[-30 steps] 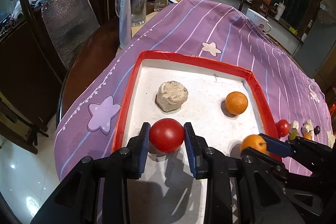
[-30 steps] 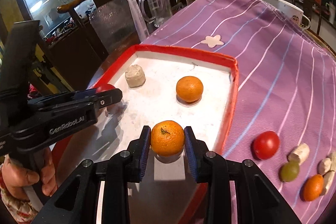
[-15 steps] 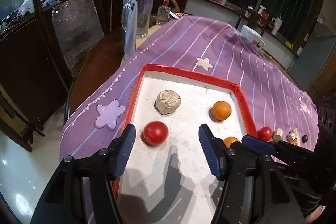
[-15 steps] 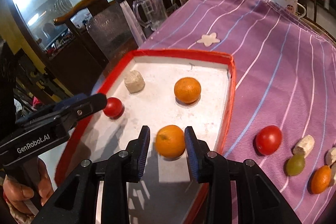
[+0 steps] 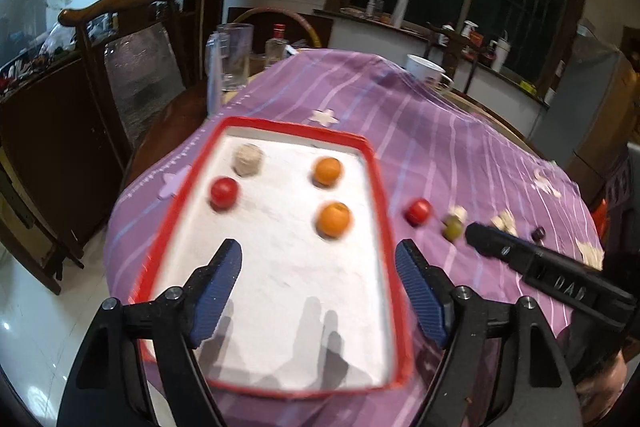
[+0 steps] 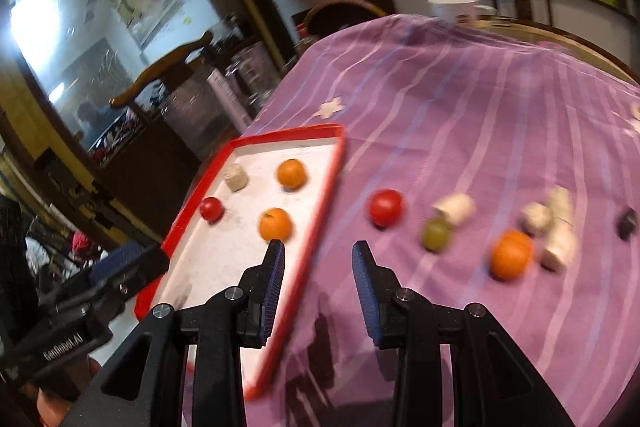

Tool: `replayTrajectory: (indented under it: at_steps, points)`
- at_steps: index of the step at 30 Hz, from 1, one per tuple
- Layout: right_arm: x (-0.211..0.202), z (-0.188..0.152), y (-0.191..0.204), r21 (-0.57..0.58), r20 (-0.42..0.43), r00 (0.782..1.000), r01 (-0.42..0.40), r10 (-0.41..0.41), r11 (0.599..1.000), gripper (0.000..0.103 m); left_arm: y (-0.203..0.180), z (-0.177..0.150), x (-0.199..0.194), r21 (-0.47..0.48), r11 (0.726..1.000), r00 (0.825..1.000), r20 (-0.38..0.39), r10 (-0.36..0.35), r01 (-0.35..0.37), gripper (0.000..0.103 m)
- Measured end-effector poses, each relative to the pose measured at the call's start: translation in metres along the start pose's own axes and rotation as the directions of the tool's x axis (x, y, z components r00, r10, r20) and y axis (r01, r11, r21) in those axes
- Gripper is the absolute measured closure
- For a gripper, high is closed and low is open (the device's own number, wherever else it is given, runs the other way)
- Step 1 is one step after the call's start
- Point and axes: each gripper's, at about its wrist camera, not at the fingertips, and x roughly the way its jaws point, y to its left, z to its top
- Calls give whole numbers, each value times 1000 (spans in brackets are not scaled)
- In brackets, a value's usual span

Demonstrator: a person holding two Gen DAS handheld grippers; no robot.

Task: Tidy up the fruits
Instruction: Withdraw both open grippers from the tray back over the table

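A red-rimmed white tray (image 5: 378, 163) (image 6: 334, 171) holds a red tomato (image 5: 224, 191) (image 6: 211, 209), two oranges (image 5: 327, 170) (image 5: 334, 219) (image 6: 291, 173) (image 6: 275, 224) and a beige lump (image 5: 248, 159) (image 6: 236, 177). On the purple cloth to its right lie another tomato (image 5: 418, 211) (image 6: 385, 207), a green grape (image 5: 453, 229) (image 6: 435, 234), a small orange (image 6: 511, 253), a dark grape (image 6: 626, 219) and pale pieces (image 6: 454, 207). My left gripper (image 5: 318, 269) is open, raised over the tray's near half. My right gripper (image 6: 318, 263) is open above the tray's right rim.
A glass pitcher (image 5: 236, 57) and a bottle (image 5: 276, 45) stand beyond the tray by a wooden chair (image 5: 132, 67). A white cup (image 5: 426, 69) (image 6: 454, 7) sits at the far end of the cloth. The table edge drops off on the left.
Both grippers let go of their fruit, the left the tomato, the right the orange, then opened wider and drew up and back. The right one swung toward the loose fruit on the cloth.
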Motion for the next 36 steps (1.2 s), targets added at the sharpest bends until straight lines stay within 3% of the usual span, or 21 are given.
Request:
replayTrajectory:
  at_steps: [6, 10, 15, 36]
  points:
    - [-55, -25, -53, 89, 62, 994, 81, -87, 993, 64, -58, -22, -6, 160, 984, 997, 17, 76, -78, 24]
    - [-85, -44, -87, 154, 87, 983, 148, -162, 977, 64, -88, -29, -10, 234, 969, 997, 29, 77, -81, 24]
    - [-109, -57, -120, 225, 105, 979, 146, -173, 963, 63, -120, -38, -11, 299, 950, 996, 26, 83, -87, 24]
    - [-118, -71, -151, 264, 103, 980, 137, -169, 955, 63, -149, -47, 14, 340, 938, 995, -49, 90, -69, 23]
